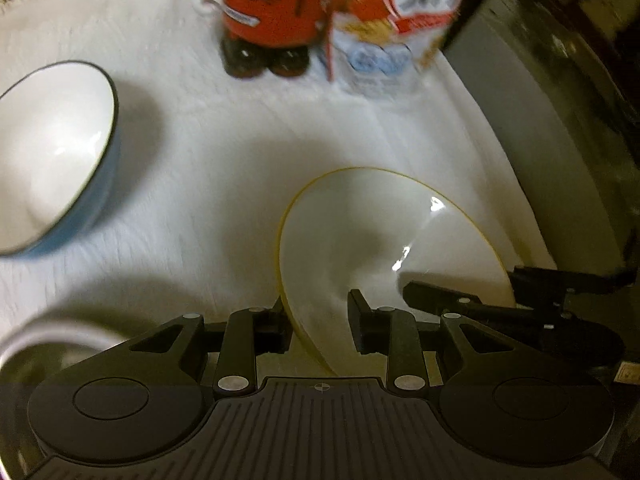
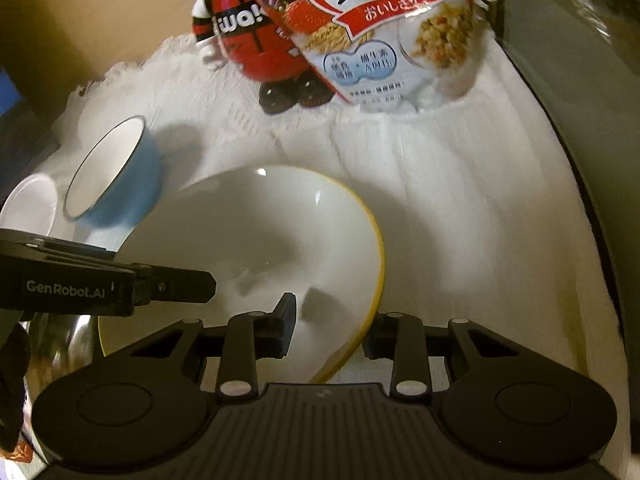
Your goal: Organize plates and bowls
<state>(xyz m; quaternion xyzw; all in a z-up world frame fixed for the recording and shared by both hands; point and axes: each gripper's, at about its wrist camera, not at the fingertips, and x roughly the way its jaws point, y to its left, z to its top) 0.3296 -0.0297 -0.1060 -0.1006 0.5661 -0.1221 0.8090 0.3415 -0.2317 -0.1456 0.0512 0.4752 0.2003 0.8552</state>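
Yellow-rimmed bowl (image 2: 256, 240) sits empty on white cloth (image 2: 460, 208), rim between both my grippers' jaws. Left gripper (image 1: 318, 320) and right gripper (image 2: 328, 326) straddle rim, pads apart. Blue bowl (image 2: 116, 176) empty, beside.

A home dining table: white fringed tablecloth (image 2: 440, 200), cereal bag (image 2: 384, 40), mascot toy (image 2: 248, 40), bowls.

Left tool (image 1: 318, 322) straddling yellow-rimmed bowl (image 1: 372, 236) rim, blue bowl (image 1: 56, 152)

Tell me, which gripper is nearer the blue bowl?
Left. The left gripper straddles the plate's rim on the side facing the blue bowl; the right gripper straddles the plate's far rim.
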